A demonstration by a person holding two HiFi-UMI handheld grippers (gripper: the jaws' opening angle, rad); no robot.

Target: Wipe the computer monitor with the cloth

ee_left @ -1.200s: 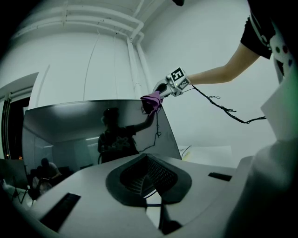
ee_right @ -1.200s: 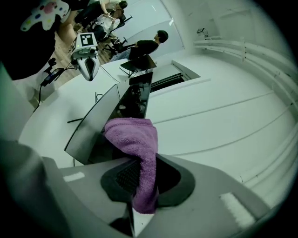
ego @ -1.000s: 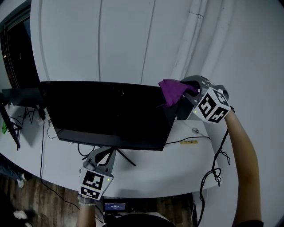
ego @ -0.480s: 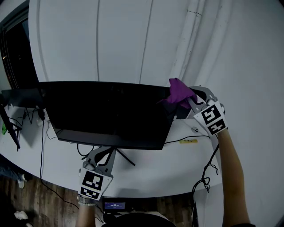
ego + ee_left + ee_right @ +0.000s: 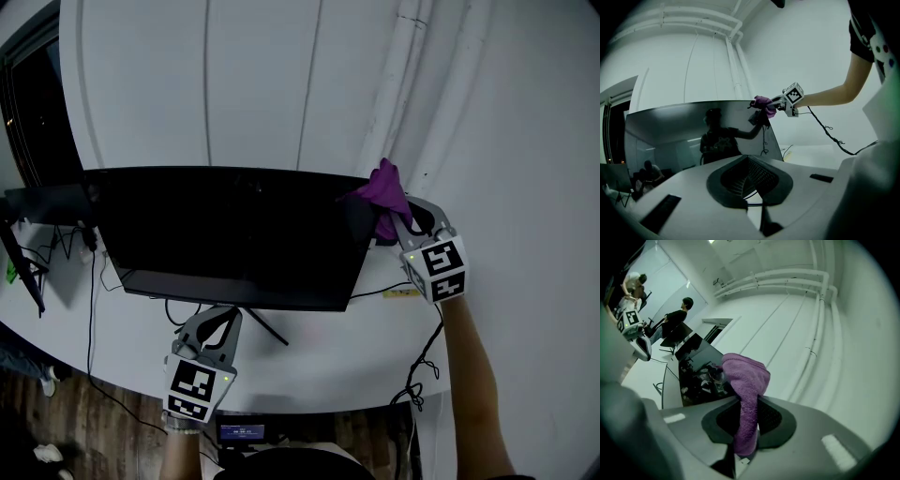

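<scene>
The black computer monitor (image 5: 225,234) stands on a white table (image 5: 319,361), its screen dark and reflective (image 5: 693,136). A purple cloth (image 5: 386,192) is pinched in my right gripper (image 5: 401,217) and rests against the monitor's top right corner. In the right gripper view the cloth (image 5: 745,380) runs down between the jaws of that gripper (image 5: 747,408), with the monitor (image 5: 698,376) beyond. My left gripper (image 5: 212,325) hovers low in front of the monitor's stand, jaws together and holding nothing (image 5: 747,157). From there I see the cloth (image 5: 764,103) at the screen's upper right edge.
The monitor's thin-legged stand (image 5: 262,330) and black cables (image 5: 427,361) lie on the table. A yellow label (image 5: 401,293) sits right of the monitor. White pipes (image 5: 412,75) run up the wall behind. A dark window (image 5: 33,112) and more cables (image 5: 56,248) are at the left.
My right gripper has swung round so its marker cube dropped down and left, carrying the cloth rightward and up onto the monitor's top right corner. The left gripper has barely moved.
</scene>
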